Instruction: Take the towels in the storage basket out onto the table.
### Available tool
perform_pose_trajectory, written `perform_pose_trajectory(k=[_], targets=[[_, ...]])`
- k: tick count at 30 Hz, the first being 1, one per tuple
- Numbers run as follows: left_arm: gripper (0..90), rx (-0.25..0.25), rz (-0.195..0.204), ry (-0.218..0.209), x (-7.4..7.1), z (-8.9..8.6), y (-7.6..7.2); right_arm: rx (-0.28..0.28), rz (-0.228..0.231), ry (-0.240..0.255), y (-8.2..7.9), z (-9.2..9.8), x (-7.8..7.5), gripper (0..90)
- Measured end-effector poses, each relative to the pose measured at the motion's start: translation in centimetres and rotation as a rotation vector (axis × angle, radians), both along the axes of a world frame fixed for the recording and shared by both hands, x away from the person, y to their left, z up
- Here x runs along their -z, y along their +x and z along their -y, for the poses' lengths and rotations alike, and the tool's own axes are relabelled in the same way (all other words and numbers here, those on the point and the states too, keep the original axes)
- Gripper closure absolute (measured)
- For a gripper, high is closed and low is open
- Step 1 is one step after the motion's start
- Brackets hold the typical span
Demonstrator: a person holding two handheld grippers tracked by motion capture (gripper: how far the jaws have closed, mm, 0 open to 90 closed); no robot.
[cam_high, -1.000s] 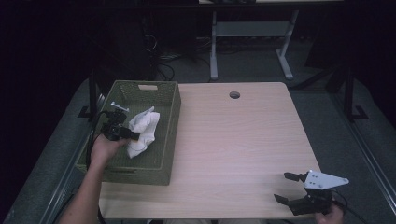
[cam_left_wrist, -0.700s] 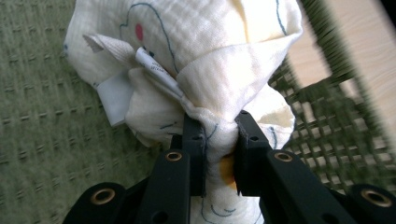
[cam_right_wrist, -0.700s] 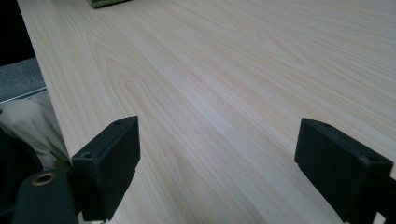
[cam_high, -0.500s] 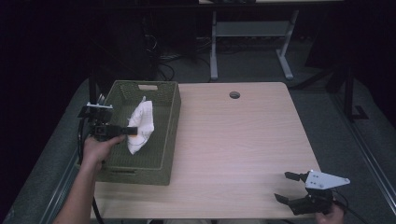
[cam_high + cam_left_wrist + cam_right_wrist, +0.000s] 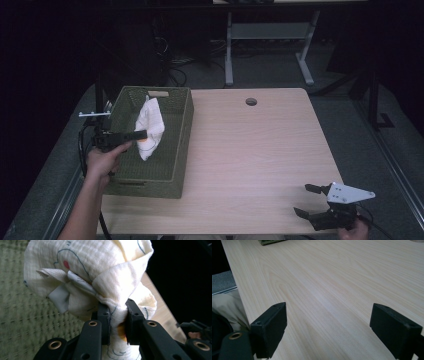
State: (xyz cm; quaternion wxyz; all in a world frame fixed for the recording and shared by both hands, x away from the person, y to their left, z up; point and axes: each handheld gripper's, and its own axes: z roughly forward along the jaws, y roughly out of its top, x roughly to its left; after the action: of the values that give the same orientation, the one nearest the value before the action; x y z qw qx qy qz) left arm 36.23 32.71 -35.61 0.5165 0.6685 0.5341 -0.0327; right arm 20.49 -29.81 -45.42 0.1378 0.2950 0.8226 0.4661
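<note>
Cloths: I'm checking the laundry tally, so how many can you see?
1. The white cloth hangs over the green basket, pinched in the left gripper. More could lie hidden beneath it.

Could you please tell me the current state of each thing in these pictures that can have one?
Left gripper: shut on the cloth, above the basket.
Right gripper: open, nothing between its jaws, low over the table's near right corner.
Cloth: bunched, pinched at a fold, hanging over the basket.
Basket: upright on the table's left side, open at the top.
Table: bare wood except for the basket.
</note>
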Motion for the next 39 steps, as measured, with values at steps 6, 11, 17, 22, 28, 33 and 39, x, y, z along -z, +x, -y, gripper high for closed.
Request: perform_pose_trajectory(k=[6, 11, 17, 22, 28, 33, 39], targets=[[77.4, 0.011, 0.012, -0.026, 0.0, 0.3, -0.1, 0.001, 0.003, 0.003, 0.0, 0.0, -0.1, 13.8], [77.4, -0.008, 0.037, -0.059, -0.3, 0.4, -0.3, 0.001, 0.001, 0.004, 0.0, 0.0, -0.1, 13.8], [77.4, -0.011, 0.075, -0.101, -1.1, 0.7, -0.2, -0.002, 0.005, 0.006, -0.1, 0.1, -0.1, 13.8], [77.4, -0.003, 0.098, -0.131, -1.5, 1.2, -0.2, -0.001, 0.008, 0.005, -0.1, 0.1, -0.1, 13.8], [77.4, 0.000, 0.103, -0.153, -1.7, 1.6, 0.1, -0.001, 0.008, 0.005, -0.1, 0.1, -0.1, 13.8], [77.4, -0.012, 0.114, -0.194, -1.9, 2.0, 0.2, -0.003, 0.008, 0.006, -0.1, 0.1, -0.1, 13.8], [77.4, 0.003, 0.127, -0.219, -2.6, 3.2, 0.2, -0.007, 0.009, 0.005, -0.1, 0.2, -0.1, 13.8]])
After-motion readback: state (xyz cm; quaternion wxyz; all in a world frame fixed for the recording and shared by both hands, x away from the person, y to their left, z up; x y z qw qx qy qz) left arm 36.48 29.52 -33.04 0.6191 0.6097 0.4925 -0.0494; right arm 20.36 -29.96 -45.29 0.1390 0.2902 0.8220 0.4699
